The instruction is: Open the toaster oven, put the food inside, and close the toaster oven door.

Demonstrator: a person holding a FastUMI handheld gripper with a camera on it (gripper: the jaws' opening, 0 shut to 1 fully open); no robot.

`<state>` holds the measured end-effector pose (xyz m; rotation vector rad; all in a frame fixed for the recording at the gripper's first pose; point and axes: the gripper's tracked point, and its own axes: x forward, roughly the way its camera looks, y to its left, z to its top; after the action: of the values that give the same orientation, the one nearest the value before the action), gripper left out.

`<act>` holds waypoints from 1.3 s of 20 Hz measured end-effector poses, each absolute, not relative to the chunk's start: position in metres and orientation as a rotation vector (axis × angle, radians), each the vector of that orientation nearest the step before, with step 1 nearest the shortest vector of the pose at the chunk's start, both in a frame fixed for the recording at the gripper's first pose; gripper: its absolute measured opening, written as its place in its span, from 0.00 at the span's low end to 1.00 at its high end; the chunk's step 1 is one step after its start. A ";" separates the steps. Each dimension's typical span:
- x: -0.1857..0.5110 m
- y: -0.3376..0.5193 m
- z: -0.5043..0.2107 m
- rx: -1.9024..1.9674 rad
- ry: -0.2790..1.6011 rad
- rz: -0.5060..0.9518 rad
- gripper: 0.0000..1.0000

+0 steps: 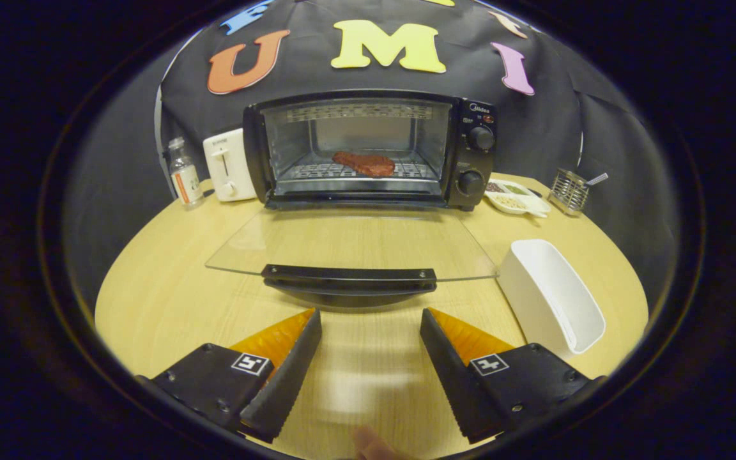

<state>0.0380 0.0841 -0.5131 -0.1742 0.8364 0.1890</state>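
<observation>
One reddish-brown steak (363, 163) on oven rack (342, 171)

We read one brand on the toaster oven (368, 150): "Midea", in small pale letters at the top of its control panel (478, 153), above the upper knob (481, 138); smaller print beside that knob was too fine to make out; the white toaster (228, 165) carried a short word near its top, too small to tell; each finger of the hand-held gripper (371, 332), spread wide with nothing between them, bore a square black-and-white coded marker (250, 363), a pattern and no words.
</observation>
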 end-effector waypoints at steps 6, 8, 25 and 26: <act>0.041 0.100 -0.517 -0.155 0.882 0.244 0.98; 0.041 0.102 -0.517 -0.129 0.904 0.244 0.98; 0.109 0.117 -0.442 -0.137 0.692 0.212 0.99; 0.116 0.117 -0.435 -0.148 0.674 0.208 0.99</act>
<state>0.1162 0.1165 -0.4354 -0.1475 0.6737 0.2081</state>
